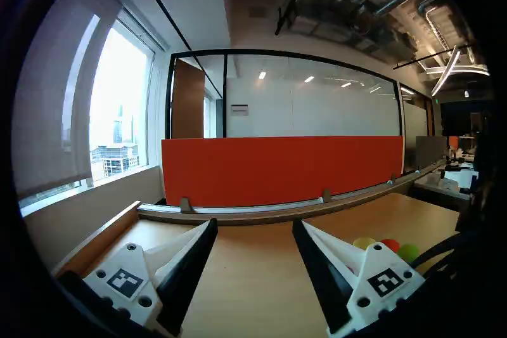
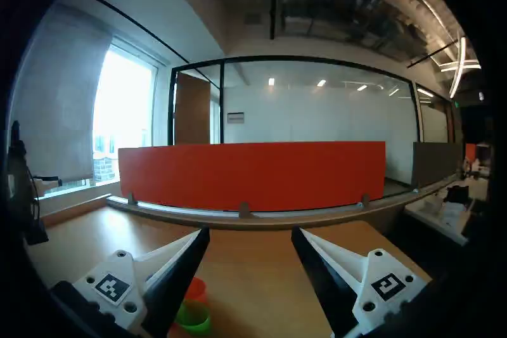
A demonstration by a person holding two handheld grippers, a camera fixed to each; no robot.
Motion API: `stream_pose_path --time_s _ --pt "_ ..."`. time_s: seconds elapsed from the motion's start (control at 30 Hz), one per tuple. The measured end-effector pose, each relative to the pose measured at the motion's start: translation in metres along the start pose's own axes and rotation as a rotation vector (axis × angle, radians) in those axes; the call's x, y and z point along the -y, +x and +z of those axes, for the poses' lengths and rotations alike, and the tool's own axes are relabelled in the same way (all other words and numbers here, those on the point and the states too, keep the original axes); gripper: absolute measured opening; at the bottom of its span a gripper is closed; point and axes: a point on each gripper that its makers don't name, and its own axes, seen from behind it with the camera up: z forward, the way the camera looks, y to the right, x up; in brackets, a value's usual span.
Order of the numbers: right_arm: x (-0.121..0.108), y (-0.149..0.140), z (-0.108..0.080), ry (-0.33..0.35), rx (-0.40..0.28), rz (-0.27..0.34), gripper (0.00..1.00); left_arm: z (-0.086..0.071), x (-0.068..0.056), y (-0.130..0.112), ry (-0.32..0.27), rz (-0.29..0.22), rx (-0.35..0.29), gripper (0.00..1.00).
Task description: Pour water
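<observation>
An office with a pale wooden desk [image 1: 253, 287] that runs up to a low orange divider [image 1: 282, 170]. Behind the divider is a glass wall [image 1: 310, 103] with ceiling lights reflected in it, and a bright window [image 1: 117, 116] looks out on city buildings. In the left gripper view, the left gripper [image 1: 255, 224] hangs just above the desk with its two fingers spread wide and bare wood between them. Beside its right-hand finger, three small cups sit close together on the desk: a yellow cup [image 1: 364, 243], a red cup [image 1: 391, 244] and a green cup [image 1: 409, 252]. In the right gripper view, the right gripper [image 2: 250, 231] is likewise spread apart and holds nothing. The red cup [image 2: 198, 287] and the green cup [image 2: 193, 318] peek out from under its left-hand finger, at the bottom edge.
</observation>
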Motion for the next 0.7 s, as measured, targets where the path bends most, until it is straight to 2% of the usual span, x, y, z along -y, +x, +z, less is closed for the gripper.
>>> stream_pose_path --time_s 0.17,0.37,0.57,0.7 --pt "0.003 0.001 0.0 0.033 0.019 0.017 1.0 0.001 -0.01 0.002 -0.047 0.009 0.01 0.87" --pt "0.015 0.004 -0.002 0.111 0.024 -0.023 1.0 0.0 -0.027 0.005 -0.13 0.014 0.018 0.87" --pt "0.04 0.006 -0.005 0.235 0.031 -0.061 1.0 -0.002 -0.04 0.007 -0.207 0.005 0.028 0.87" --pt "0.058 0.01 -0.009 0.317 0.042 -0.058 1.0 -0.003 -0.049 0.01 -0.26 -0.002 0.027 0.87"
